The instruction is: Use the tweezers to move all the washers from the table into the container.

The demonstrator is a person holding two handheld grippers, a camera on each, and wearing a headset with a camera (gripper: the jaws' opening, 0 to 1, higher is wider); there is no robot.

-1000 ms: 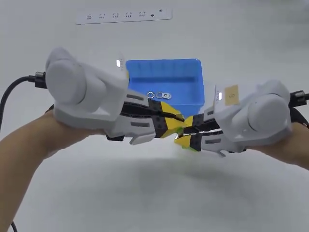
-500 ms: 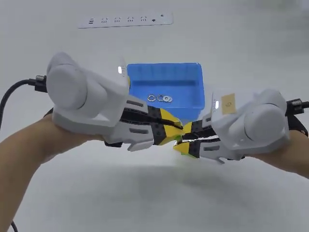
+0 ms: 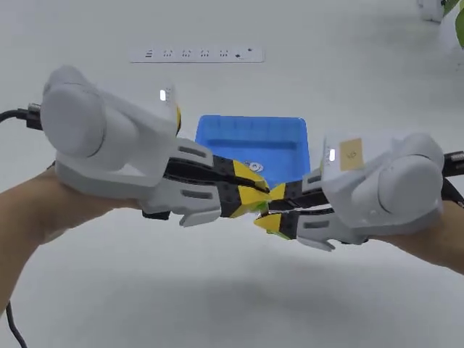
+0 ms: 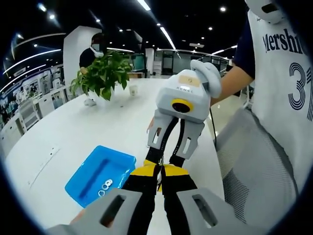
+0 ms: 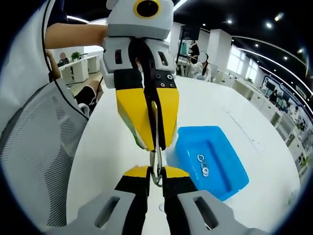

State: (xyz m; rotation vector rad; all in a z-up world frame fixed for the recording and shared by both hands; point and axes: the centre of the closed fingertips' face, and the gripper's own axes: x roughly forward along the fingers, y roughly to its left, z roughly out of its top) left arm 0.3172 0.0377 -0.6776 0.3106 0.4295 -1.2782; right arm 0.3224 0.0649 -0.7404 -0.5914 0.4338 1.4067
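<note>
Silver tweezers (image 5: 156, 161); blue container (image 3: 232, 141), 3 washers (image 5: 203, 165).

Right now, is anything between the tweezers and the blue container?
Nothing visible. The tweezers sit clamped where the left gripper and right gripper meet, and only bare table lies between them and the open blue container.
</note>
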